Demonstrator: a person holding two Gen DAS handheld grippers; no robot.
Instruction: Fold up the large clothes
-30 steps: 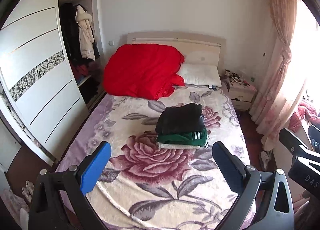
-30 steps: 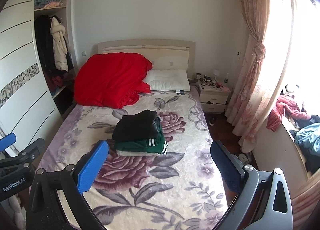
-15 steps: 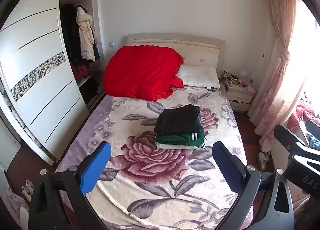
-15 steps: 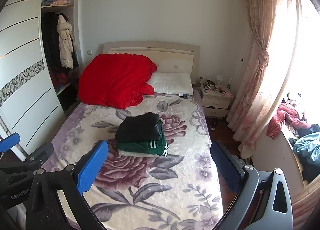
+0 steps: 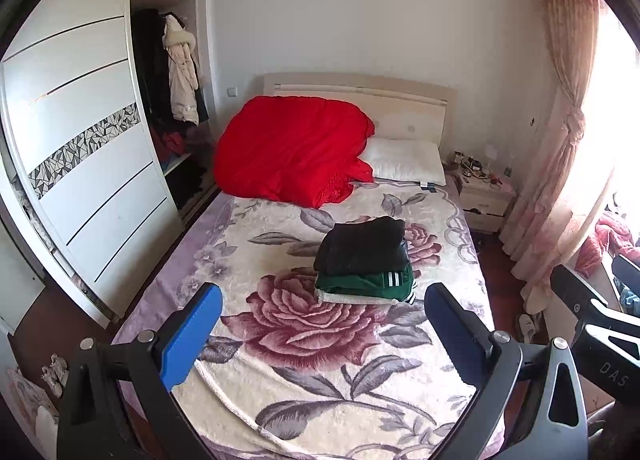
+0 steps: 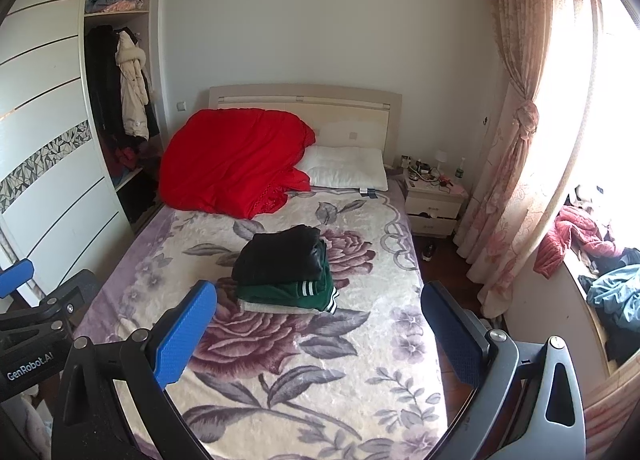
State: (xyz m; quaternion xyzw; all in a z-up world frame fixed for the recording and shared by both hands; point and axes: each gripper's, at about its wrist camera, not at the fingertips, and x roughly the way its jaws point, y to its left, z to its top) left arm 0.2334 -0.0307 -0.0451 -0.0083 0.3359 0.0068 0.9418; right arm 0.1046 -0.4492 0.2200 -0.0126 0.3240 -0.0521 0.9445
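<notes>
A stack of folded clothes point(image 5: 365, 260) lies mid-bed: a black garment on top, a green one with white stripes under it, a pale one at the bottom. The stack also shows in the right wrist view point(image 6: 285, 272). My left gripper point(image 5: 322, 328) is open and empty, held well back above the foot of the bed point(image 5: 320, 380). My right gripper point(image 6: 320, 330) is open and empty too, likewise far from the stack. A heap of loose clothes point(image 6: 600, 260) lies on the sill at the right.
A red quilt point(image 5: 292, 148) and a white pillow point(image 5: 404, 160) lie at the head of the bed. A wardrobe point(image 5: 88, 148) stands along the left, a nightstand point(image 5: 484, 196) and pink curtain point(image 6: 520, 132) on the right.
Both grippers have drawn back and risen slightly from the bed, so the stack looks a little farther off. Both stay open and empty.
</notes>
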